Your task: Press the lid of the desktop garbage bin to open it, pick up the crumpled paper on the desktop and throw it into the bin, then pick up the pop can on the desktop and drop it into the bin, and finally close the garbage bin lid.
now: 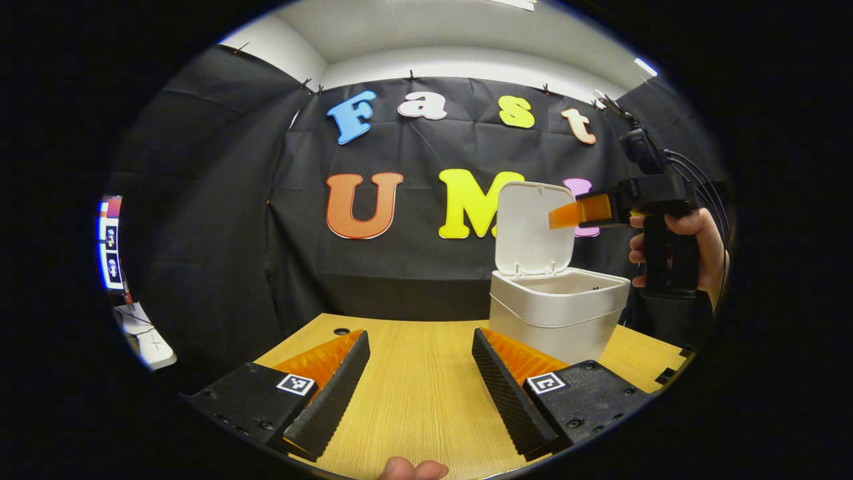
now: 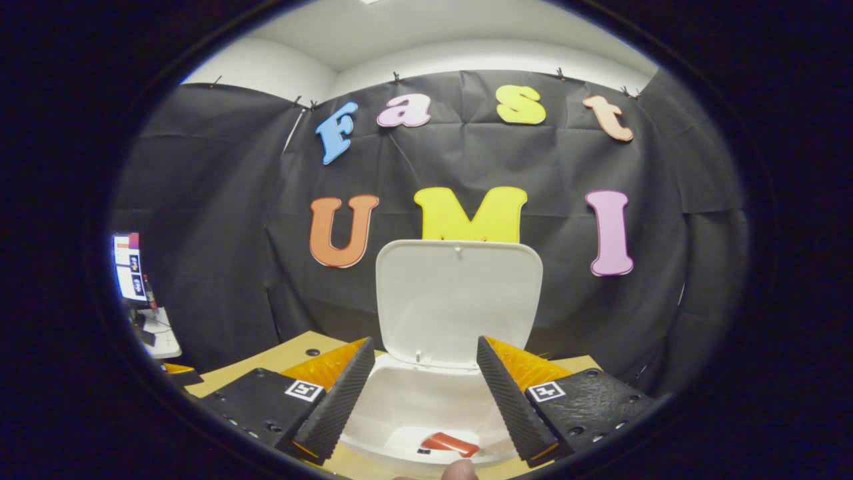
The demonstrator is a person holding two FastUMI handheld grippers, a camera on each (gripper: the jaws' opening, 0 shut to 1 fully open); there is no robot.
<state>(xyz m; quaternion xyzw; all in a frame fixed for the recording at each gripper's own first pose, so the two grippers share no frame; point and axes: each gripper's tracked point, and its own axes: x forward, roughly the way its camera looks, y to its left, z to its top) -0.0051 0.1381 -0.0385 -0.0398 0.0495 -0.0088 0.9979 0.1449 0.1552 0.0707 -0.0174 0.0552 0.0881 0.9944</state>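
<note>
Right tool (image 2: 420,393) spread empty over bin (image 2: 426,413), lid (image 2: 458,300) upright, left tool (image 1: 420,380) spread empty

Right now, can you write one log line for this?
white plastic bin: lid up | red item inside | right gripper: open above bin | left gripper: open over wooden table

Bin (image 1: 556,313) on table (image 1: 413,387), lid (image 1: 533,227) upright behind its opening.

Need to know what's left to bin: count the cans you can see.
1. A can lies at the bottom of the open bin, seen in the right gripper view below the right hand-held gripper. More may be hidden.
</note>
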